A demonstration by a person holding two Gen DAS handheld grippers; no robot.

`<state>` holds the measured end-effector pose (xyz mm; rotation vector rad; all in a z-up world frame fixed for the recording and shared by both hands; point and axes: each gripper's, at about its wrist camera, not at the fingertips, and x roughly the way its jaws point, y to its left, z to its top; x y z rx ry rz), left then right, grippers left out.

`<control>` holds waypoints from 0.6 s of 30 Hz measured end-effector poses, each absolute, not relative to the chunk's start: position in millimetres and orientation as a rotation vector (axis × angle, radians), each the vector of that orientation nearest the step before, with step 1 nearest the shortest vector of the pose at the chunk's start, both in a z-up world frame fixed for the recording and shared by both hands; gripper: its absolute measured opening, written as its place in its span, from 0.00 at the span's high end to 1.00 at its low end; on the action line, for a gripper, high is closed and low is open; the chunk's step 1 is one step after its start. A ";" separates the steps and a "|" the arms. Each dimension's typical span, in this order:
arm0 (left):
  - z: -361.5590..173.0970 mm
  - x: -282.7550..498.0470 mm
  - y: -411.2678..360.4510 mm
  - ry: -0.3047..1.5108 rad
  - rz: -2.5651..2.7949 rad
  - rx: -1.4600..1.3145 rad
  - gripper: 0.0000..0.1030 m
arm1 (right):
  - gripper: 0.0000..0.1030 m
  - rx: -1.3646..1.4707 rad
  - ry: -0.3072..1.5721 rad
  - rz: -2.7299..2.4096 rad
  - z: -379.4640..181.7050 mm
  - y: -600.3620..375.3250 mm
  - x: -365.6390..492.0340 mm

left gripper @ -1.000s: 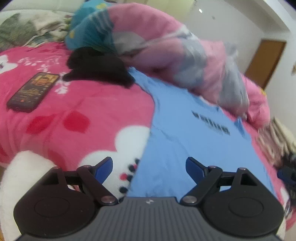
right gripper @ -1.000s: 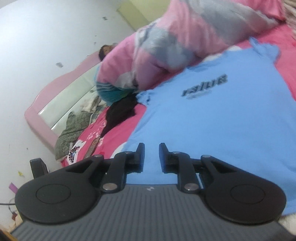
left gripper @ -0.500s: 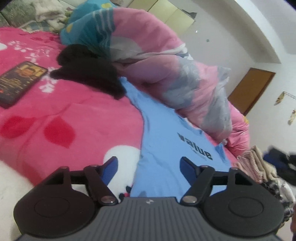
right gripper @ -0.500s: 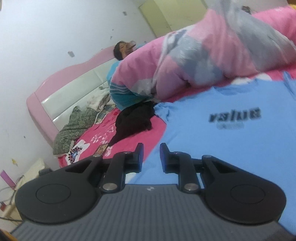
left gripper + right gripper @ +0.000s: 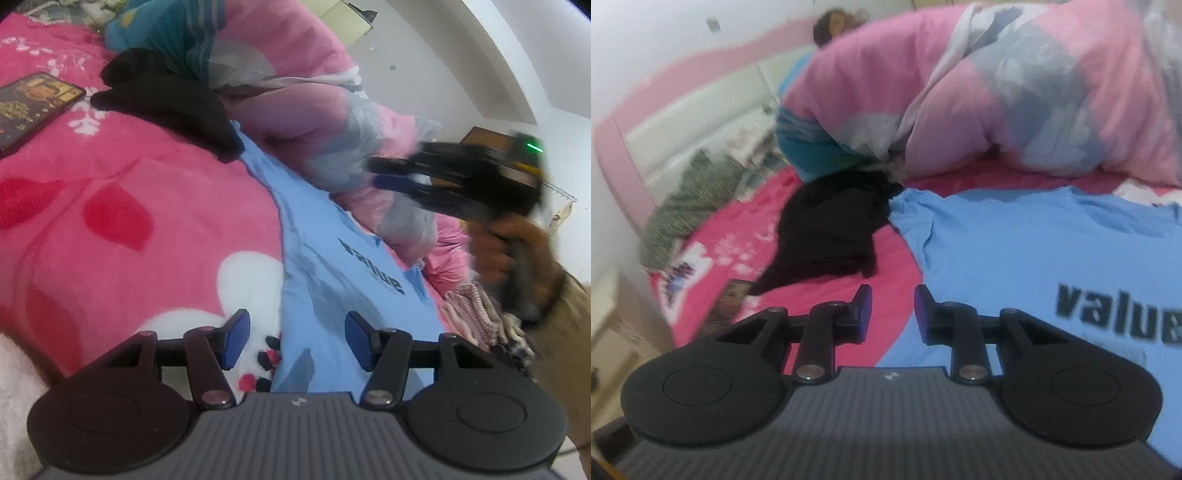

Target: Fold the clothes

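Observation:
A light blue T-shirt (image 5: 332, 266) with dark lettering lies flat on the pink blanket (image 5: 129, 184). My left gripper (image 5: 297, 341) hovers low over the shirt's near left edge. Its jaws are closing, with that edge below the gap and no pad pressing on it. In the right wrist view the T-shirt (image 5: 1015, 258) fills the right side. My right gripper (image 5: 892, 314) hangs above the shirt's left edge, short of the sleeve. Its jaws are opening with nothing between them. The left wrist view shows the right gripper (image 5: 373, 172) blurred in a person's hand (image 5: 517, 251).
A black garment (image 5: 831, 229) lies crumpled by the shirt's sleeve, with a phone (image 5: 33, 103) left of it. A bunched pink and grey duvet (image 5: 997, 92) runs behind the shirt. A person (image 5: 831, 26) lies near the headboard (image 5: 683, 99). Striped folded clothes (image 5: 476, 310) sit at the far right.
My left gripper's jaws have narrowed and it has sunk towards the shirt's edge. My right gripper has swept left across the shirt, its gap is slightly wider, and it now shows in the left wrist view.

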<state>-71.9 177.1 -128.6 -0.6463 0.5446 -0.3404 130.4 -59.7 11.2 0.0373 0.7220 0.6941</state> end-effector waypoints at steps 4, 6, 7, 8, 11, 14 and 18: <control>-133.6 -73.0 175.0 0.565 -0.422 -0.661 0.58 | 0.76 -0.068 0.768 0.676 -12.9 -9.6 171.3; -136.9 -74.7 170.7 0.579 -0.444 -0.642 0.64 | 0.76 -0.159 0.767 0.662 -25.8 14.4 186.3; -138.6 -75.8 168.9 0.583 -0.453 -0.633 0.64 | 0.76 -0.207 0.765 0.653 -32.6 26.7 193.7; -140.0 -76.3 168.3 0.584 -0.455 -0.625 0.67 | 0.76 -0.244 0.770 0.643 -39.2 35.8 200.4; -143.5 -75.0 169.9 0.588 -0.453 -0.616 0.81 | 0.78 -0.333 0.796 0.607 -58.9 57.6 219.0; -147.9 -71.8 175.0 0.598 -0.452 -0.630 0.91 | 0.95 -0.373 0.818 0.579 -74.2 68.2 232.4; -149.8 -73.4 177.1 0.591 -0.469 -0.648 0.95 | 0.98 -0.249 0.784 0.606 -63.7 54.3 231.9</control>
